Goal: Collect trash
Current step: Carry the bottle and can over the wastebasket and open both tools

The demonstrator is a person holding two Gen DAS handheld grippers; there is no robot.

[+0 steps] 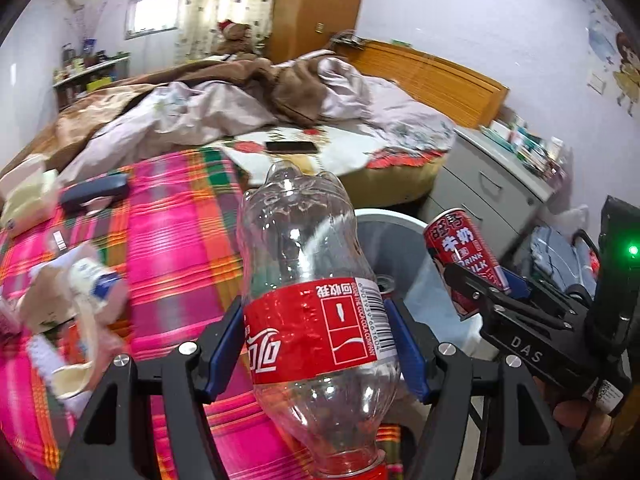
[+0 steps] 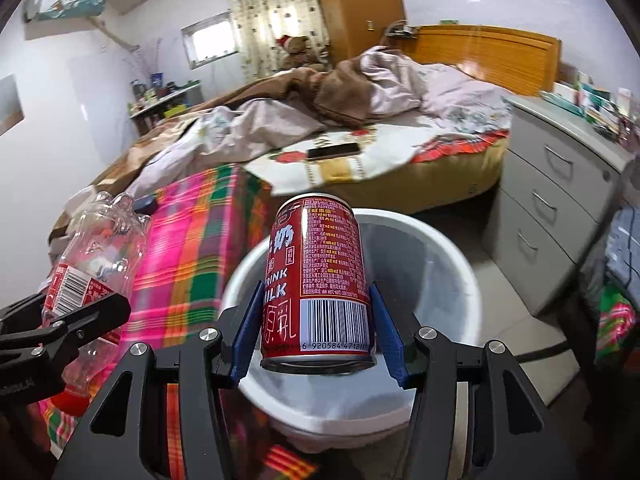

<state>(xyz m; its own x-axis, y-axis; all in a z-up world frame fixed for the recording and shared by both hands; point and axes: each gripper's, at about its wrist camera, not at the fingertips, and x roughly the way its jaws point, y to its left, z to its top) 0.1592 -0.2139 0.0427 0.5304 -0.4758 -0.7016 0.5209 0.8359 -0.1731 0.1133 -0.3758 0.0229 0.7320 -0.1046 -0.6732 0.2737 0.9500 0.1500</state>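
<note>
A: What does the left gripper (image 1: pixel 316 344) hold?

B: Its blue-padded jaws are clenched on the red label of a clear, empty plastic cola bottle (image 1: pixel 308 280), red cap nearest the camera, base pointing away. The bottle hangs over the near edge of the bed's pink, green and orange plaid blanket (image 1: pixel 176 240), beside the round white plastic trash bin (image 2: pixel 440 264).

A: And the right gripper (image 2: pixel 316 332)?

B: Its jaws grasp a red metal milk-drink can (image 2: pixel 320 280) low on its sides, barcode facing the lens, directly above the bin's open mouth.

A: What else is in the bedroom?

B: A black phone (image 2: pixel 333 151) lies on the floral sheet farther up the bed, crumpled paper wrappers (image 1: pixel 76 300) sit on the blanket at left, and a grey drawer cabinet (image 2: pixel 560 208) stands at right.
</note>
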